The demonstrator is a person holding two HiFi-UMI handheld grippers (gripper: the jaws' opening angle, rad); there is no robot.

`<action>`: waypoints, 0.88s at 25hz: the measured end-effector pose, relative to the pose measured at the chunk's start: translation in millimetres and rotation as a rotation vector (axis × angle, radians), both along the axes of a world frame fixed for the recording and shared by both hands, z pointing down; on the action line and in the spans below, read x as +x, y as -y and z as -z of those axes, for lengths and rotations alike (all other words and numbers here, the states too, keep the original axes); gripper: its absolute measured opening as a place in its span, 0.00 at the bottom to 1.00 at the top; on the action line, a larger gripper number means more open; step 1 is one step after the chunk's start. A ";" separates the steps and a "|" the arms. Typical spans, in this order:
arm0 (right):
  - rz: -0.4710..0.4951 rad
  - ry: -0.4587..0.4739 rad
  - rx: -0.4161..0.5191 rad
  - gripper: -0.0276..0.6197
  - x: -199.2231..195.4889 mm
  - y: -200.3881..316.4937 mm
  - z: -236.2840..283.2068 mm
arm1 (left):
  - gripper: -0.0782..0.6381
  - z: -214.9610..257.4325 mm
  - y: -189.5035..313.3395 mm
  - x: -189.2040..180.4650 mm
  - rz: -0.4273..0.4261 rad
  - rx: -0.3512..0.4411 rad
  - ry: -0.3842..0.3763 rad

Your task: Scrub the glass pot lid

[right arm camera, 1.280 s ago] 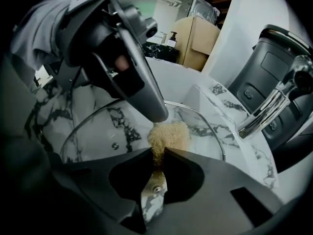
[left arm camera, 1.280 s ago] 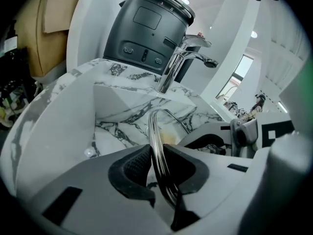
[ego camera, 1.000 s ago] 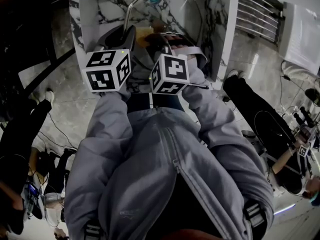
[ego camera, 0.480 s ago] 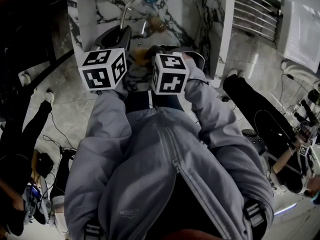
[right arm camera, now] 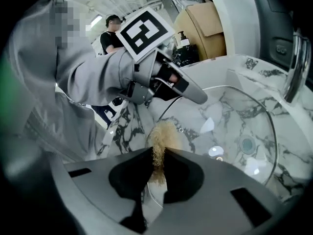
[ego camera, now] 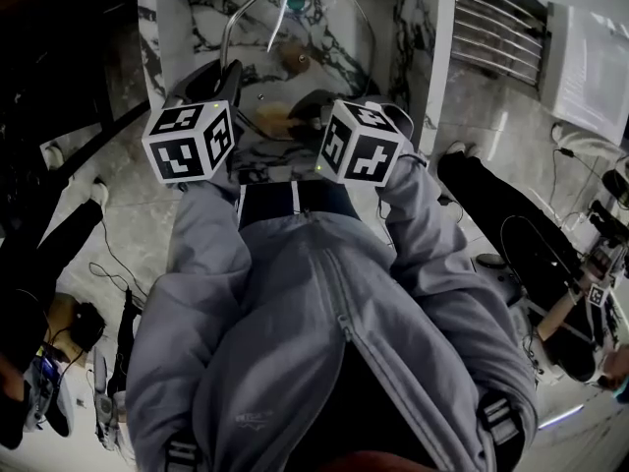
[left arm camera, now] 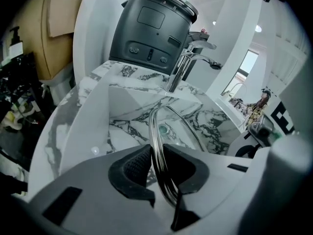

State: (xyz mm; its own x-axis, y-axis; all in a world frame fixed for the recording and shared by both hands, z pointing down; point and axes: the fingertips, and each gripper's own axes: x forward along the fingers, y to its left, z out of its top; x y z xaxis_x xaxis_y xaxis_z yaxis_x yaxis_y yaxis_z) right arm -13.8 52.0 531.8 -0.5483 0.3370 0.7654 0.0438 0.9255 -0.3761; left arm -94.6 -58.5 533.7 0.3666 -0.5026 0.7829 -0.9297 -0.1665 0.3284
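Observation:
The glass pot lid (ego camera: 257, 0) stands on edge over the marble sink (ego camera: 324, 42). My left gripper (left arm camera: 157, 153) is shut on the lid's metal rim (left arm camera: 155, 126), which arcs up out of the jaws. In the head view the left gripper (ego camera: 221, 82) sits at the lid's left edge. My right gripper (right arm camera: 157, 155) is shut on a tan fibrous scrubber (right arm camera: 162, 138), and its tuft presses against the glass of the pot lid (right arm camera: 234, 126). From above, the scrubber (ego camera: 275, 118) shows between the two marker cubes.
A chrome faucet (left arm camera: 188, 58) rises behind the sink, with a black appliance (left arm camera: 151, 28) beyond it. The teal drain (left arm camera: 161, 129) shows through the glass. Marble walls close the sink (left arm camera: 93, 111) in on both sides. People and cables are on the floor around me.
The two grippers have drawn apart: the left drifted left, the right moved right. The scrubber has slid down the glass toward me.

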 end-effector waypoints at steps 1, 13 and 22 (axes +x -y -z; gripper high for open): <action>-0.014 0.003 0.011 0.12 0.9 5.7 2.2 | 0.23 0.9 -0.5 -2.4 0.002 -0.003 0.004; -0.332 -0.059 0.427 0.12 30.2 168.7 8.1 | 0.23 12.2 1.4 -10.4 0.001 -0.009 0.038; -0.289 -0.149 0.612 0.12 15.5 207.8 -26.3 | 0.23 15.0 5.3 -15.0 -0.004 -0.009 0.055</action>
